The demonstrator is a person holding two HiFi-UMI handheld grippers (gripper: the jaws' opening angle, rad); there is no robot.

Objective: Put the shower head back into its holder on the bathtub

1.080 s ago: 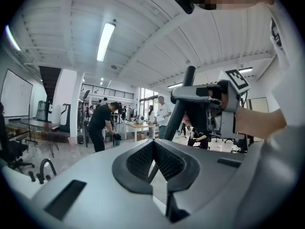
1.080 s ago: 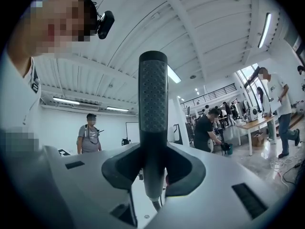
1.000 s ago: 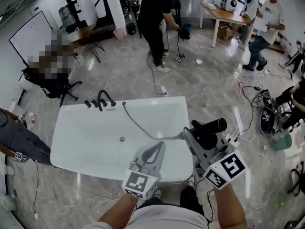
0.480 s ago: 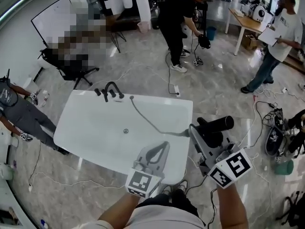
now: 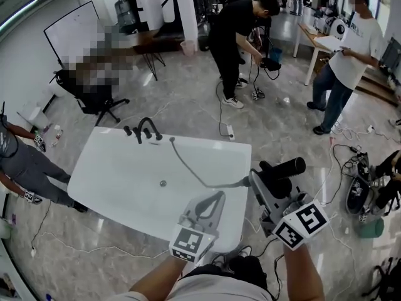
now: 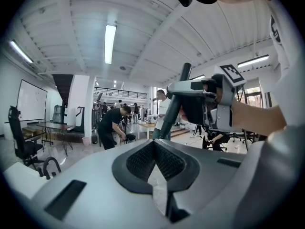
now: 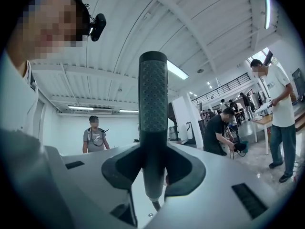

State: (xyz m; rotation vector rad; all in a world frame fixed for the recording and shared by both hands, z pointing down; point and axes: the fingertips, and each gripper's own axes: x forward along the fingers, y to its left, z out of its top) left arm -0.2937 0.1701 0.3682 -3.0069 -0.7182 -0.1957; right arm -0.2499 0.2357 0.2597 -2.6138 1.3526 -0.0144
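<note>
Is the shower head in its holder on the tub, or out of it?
Out. The right gripper is shut on the shower head, beside the bathtub, with the hose trailing across the tub.

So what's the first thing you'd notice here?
A big white bathtub sits out on the marble floor of a busy room, with people standing behind it. Just off its right edge, the right gripper is clamped on a dark shower head, whose hose trails across the tub toward the taps.
</note>
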